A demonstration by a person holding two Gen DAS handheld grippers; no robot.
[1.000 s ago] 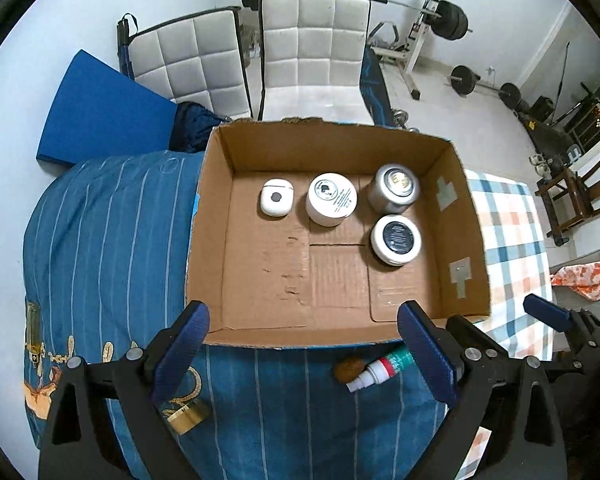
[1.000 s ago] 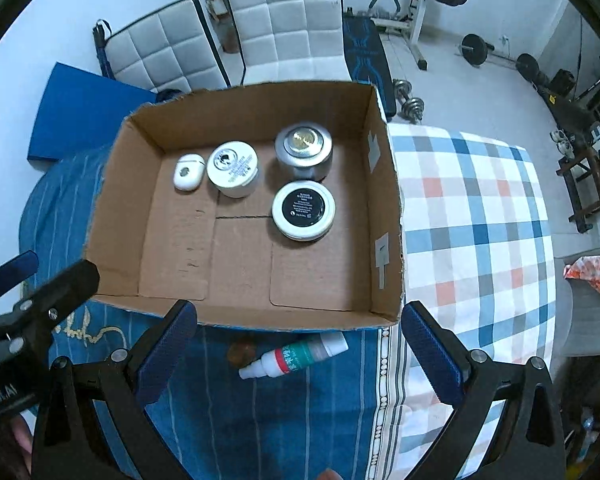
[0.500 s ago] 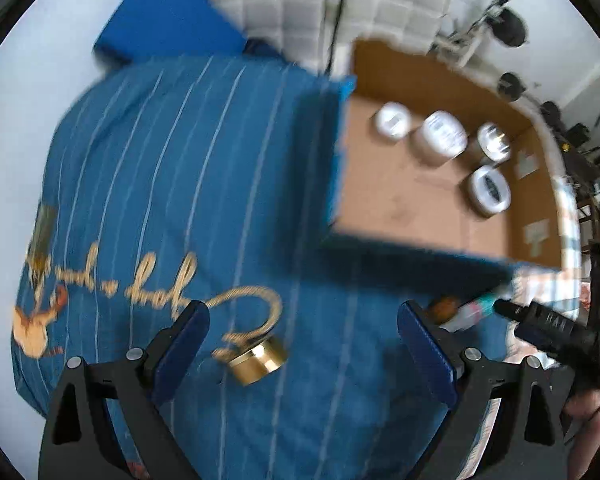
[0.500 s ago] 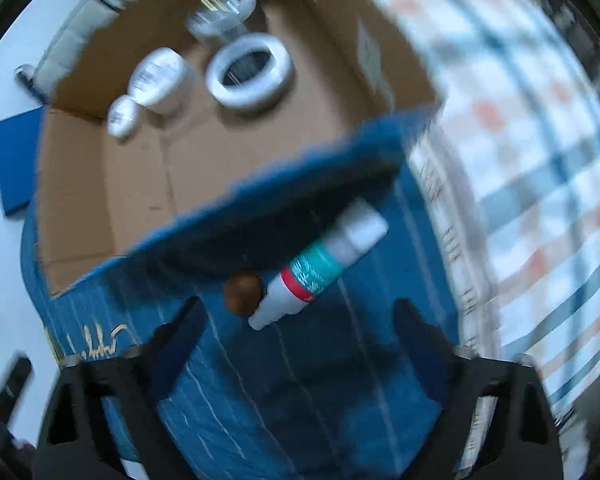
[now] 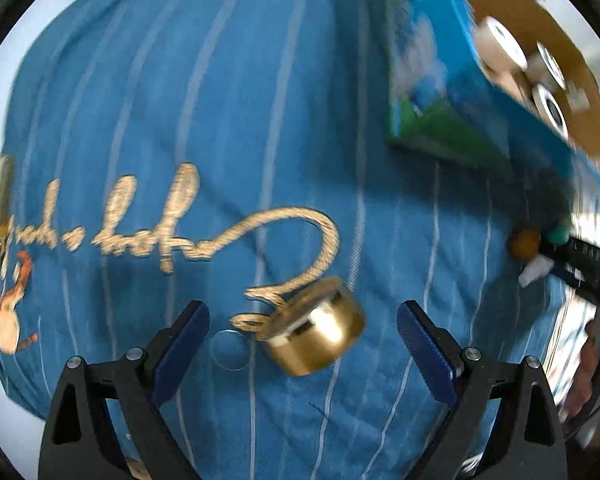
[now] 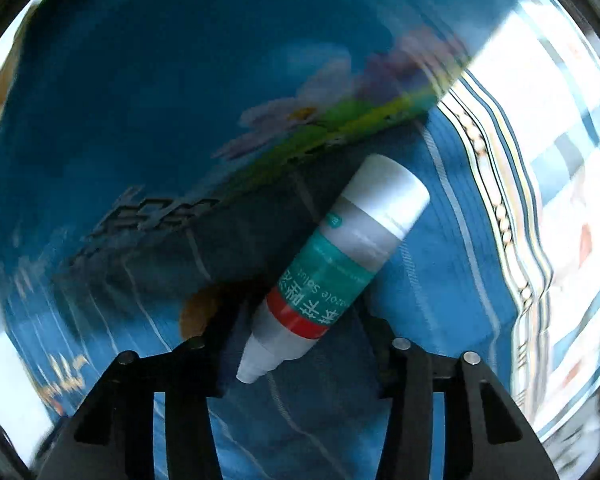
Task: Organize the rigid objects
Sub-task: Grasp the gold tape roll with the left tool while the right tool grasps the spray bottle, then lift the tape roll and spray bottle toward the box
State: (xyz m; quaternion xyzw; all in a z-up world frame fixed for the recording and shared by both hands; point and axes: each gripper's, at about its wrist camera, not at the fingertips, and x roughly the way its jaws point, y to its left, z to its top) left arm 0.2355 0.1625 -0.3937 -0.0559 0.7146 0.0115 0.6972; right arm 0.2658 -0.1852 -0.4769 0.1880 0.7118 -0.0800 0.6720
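Between the blue pads of the left gripper (image 5: 303,330), a gold jar (image 5: 315,332) lies tilted on the striped blue cloth (image 5: 228,100), just below the gold script stitched into it. The jaws stand wide, and neither pad touches the jar. Up to the right sits the box (image 5: 500,12), its outer wall printed blue and green, with white round containers (image 5: 500,46) on its brown floor; blur keeps me from counting them surely.

Near that view's right edge the right gripper (image 6: 304,344) reaches toward a small brown object (image 5: 523,243) and the bottle (image 6: 340,276). From its own camera, the bottle lies on the cloth at a slant, nozzle toward the camera and white cap pointing up and right, close beside the box wall. Its nozzle end lies between the fingers. The left finger (image 6: 224,344) is close against the nozzle, while the right one shows a gap, so the jaws look partly closed rather than clamped, though the picture is smeared. The brown object sits just left of the left finger. A checked cloth (image 6: 560,160) lies to the right.
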